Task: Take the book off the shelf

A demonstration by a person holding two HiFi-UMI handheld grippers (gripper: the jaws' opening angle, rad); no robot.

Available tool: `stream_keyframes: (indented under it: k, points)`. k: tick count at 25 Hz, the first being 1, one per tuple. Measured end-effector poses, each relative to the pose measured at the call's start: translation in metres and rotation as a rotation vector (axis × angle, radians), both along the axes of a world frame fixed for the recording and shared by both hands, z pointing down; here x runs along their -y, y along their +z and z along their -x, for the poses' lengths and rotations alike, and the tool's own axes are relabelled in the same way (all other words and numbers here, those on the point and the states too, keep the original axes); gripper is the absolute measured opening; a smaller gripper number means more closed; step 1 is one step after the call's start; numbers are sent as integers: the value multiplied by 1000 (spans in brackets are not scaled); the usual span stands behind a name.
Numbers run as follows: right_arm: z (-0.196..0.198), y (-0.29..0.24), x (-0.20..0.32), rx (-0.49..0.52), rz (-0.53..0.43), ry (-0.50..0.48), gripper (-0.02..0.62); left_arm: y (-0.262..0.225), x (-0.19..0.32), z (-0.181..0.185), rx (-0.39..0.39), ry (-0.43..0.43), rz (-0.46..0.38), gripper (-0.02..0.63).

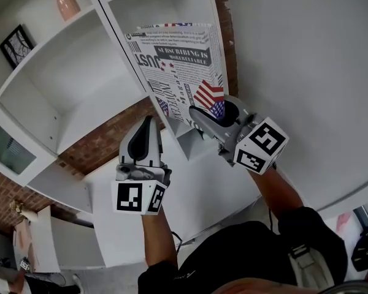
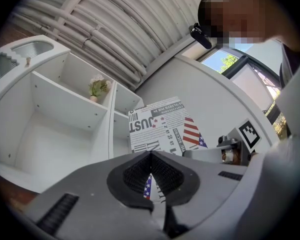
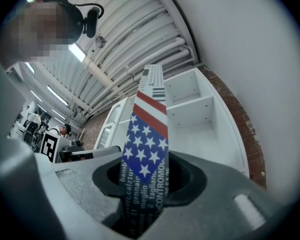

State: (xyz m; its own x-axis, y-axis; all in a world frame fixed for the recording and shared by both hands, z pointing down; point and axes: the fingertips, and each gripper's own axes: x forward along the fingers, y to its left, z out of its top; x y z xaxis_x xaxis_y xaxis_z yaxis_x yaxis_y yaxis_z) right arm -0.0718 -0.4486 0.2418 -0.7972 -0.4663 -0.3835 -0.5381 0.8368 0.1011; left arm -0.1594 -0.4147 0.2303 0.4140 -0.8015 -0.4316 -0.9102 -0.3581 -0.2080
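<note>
My right claw (image 3: 145,184) is clamped on the lower edge of the book (image 3: 147,139), jaws partly closed with the flag-printed cover pinched upright between them. Just beside it my left claw (image 1: 146,133) hangs with its jaws together on nothing. The book stands in the air in front of the white shelf (image 1: 80,72) and looks clear of its compartments, so I judge the taking-off essentially done. What is left is carrying it away. A vase (image 1: 66,0) sits higher up.

free: wide bay (image 1: 80,84), centre left | blocked: narrow bay (image 1: 141,2), upper centre, book (image 1: 175,60) across its mouth | upper left: vase (image 1: 66,2), frame (image 1: 16,45) on shelves
</note>
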Motion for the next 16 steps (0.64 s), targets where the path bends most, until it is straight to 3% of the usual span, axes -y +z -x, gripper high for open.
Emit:
stream_keyframes:
  k: [16]
  points:
    - [-3, 15, -13, -10, 0, -8, 152, 11, -12, 13, -45, -31, -5, -3]
